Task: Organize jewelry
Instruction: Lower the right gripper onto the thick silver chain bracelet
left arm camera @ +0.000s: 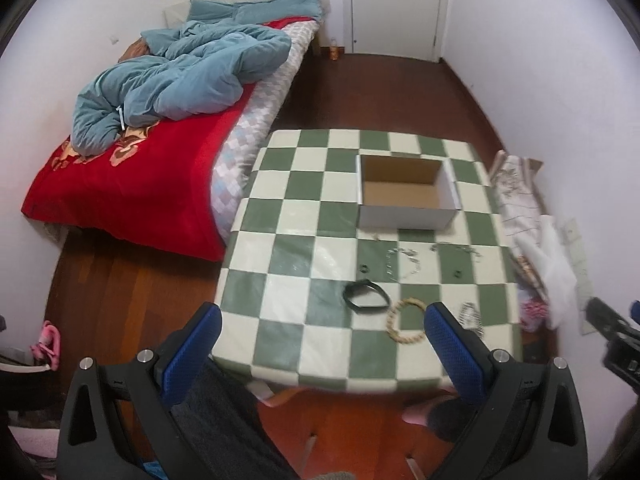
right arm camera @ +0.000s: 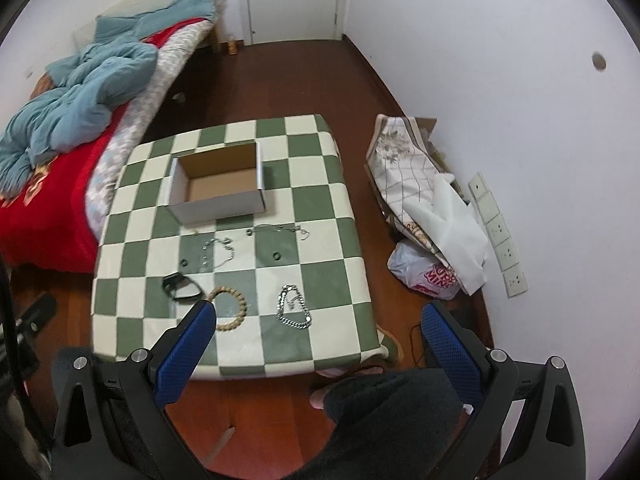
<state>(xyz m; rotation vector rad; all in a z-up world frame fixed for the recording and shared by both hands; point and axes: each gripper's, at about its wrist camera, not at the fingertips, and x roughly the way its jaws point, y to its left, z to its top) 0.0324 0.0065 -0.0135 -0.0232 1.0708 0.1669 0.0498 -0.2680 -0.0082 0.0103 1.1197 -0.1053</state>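
Observation:
An empty open cardboard box [left arm camera: 406, 190] [right arm camera: 218, 184] stands at the back of the green-and-white checked table [left arm camera: 304, 320] [right arm camera: 320, 208]. In front of it lie jewelry pieces: a black band [left arm camera: 366, 298] [right arm camera: 182, 286], a beaded wooden bracelet [left arm camera: 405, 320] [right arm camera: 231, 306], a heavy silver chain [right arm camera: 294, 307] [left arm camera: 472, 318], thin silver chains [left arm camera: 404, 262] [right arm camera: 218, 252] [right arm camera: 278, 230] and two small dark rings [left arm camera: 364, 269] [right arm camera: 276, 256]. My left gripper [left arm camera: 322, 328] is open and empty above the table's near edge. My right gripper [right arm camera: 318, 328] is open and empty above the near right corner.
A bed [left arm camera: 132, 176] with a red blanket and a blue quilt [left arm camera: 180, 80] stands left of the table. Folded cloth and bags [right arm camera: 424, 208] lie on the wooden floor at the right wall. A closed door [left arm camera: 396, 4] is at the back.

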